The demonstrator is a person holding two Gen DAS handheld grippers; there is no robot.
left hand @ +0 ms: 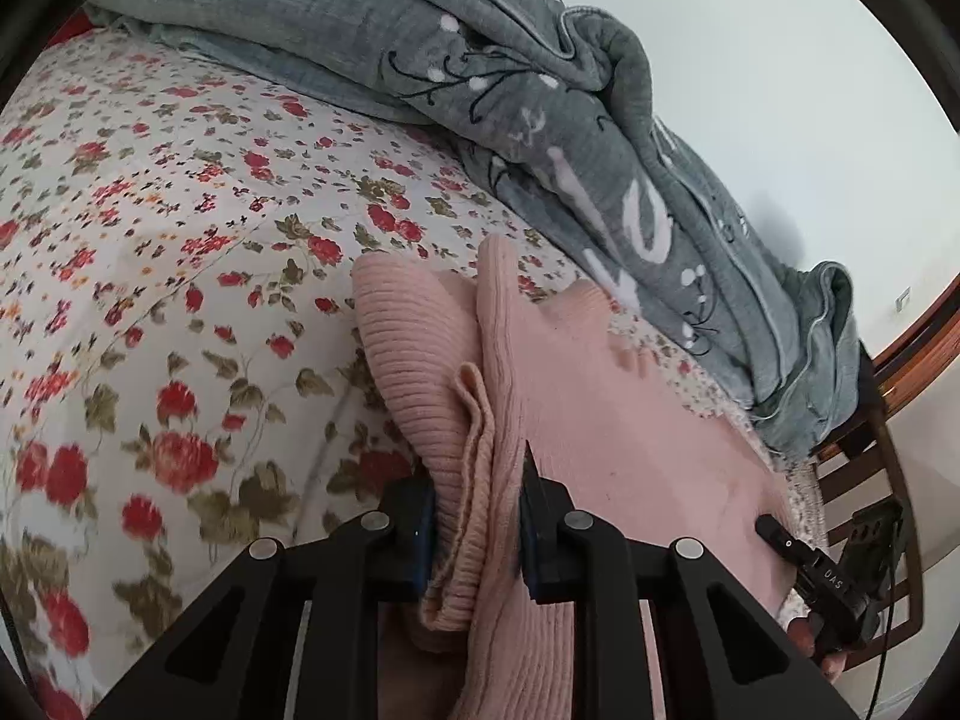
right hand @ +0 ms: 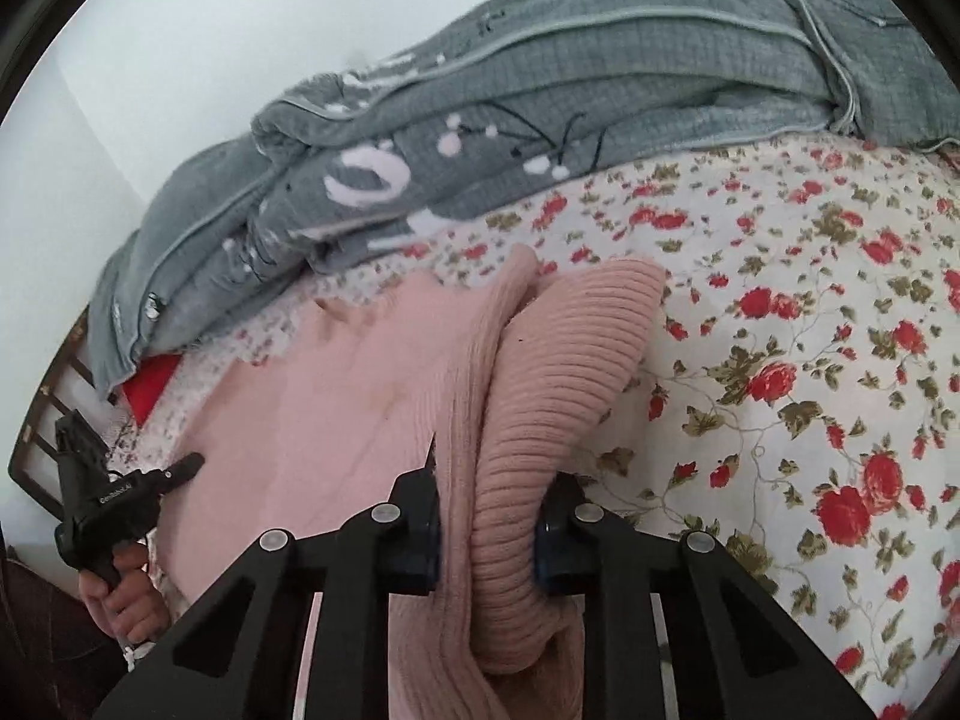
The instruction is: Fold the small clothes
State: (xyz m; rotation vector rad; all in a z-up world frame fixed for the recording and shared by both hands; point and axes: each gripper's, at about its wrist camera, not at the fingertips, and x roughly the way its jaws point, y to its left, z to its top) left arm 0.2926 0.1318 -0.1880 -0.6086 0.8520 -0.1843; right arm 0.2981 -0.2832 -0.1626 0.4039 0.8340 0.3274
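The pink ribbed knit garment lay on the floral bedsheet, low and centre in both wrist views, with the rumpled grey quilt heaped behind it toward the top of each frame. The step in hand looked like taking hold of one ribbed edge at two points so it could be carried over the flat part of the garment. To do that well, both grips probably needed to catch the full thickness of the bunched edge, lift together and keep the fabric taut between them, so the fold would land straight and not drag the sheet. The left gripper was clenched on a doubled fold of pink knit at the bottom centre of its view, blue pads pressing the cloth from both sides. The right gripper was likewise closed narrowly on a thick ribbed roll of the same garment. In the right wrist view, the other gripper and the hand holding it showed at the lower left, over the garment's smooth part.
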